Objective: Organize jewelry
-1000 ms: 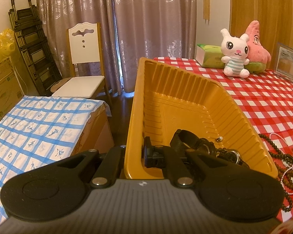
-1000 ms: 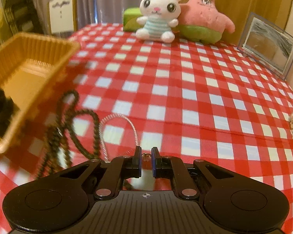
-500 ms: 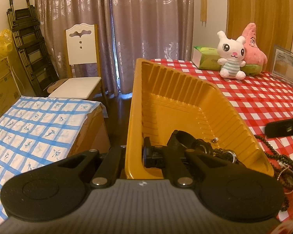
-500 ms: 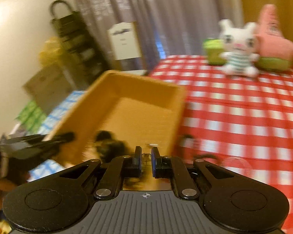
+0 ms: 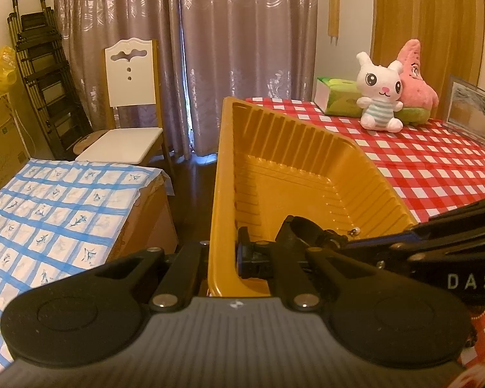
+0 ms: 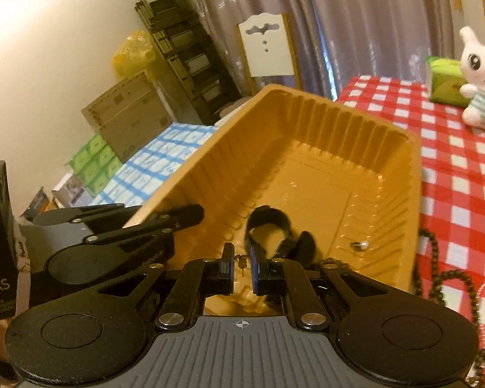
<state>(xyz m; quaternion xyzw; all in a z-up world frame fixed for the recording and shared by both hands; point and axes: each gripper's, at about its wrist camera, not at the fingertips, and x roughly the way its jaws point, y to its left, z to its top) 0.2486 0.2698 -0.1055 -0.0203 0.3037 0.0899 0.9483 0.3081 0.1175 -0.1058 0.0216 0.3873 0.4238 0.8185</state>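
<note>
Over the yellow tray (image 6: 388, 161): small earring (image 6: 242, 262) sits between the right gripper (image 6: 242, 273) fingers.
Right jaws nearly closed on it; left gripper (image 5: 223, 255) clamps the tray's near wall; black strap (image 6: 268, 223) and stud (image 6: 360, 244) lie inside.

1. I see the tray (image 6: 307, 135) mid-frame, on the table's (image 6: 462, 174) left edge.
2. The strap (image 6: 268, 223) and stud (image 6: 360, 244) lie inside, lower part.
3. Beads (image 6: 436, 278) lie right of it, on the table.
</note>
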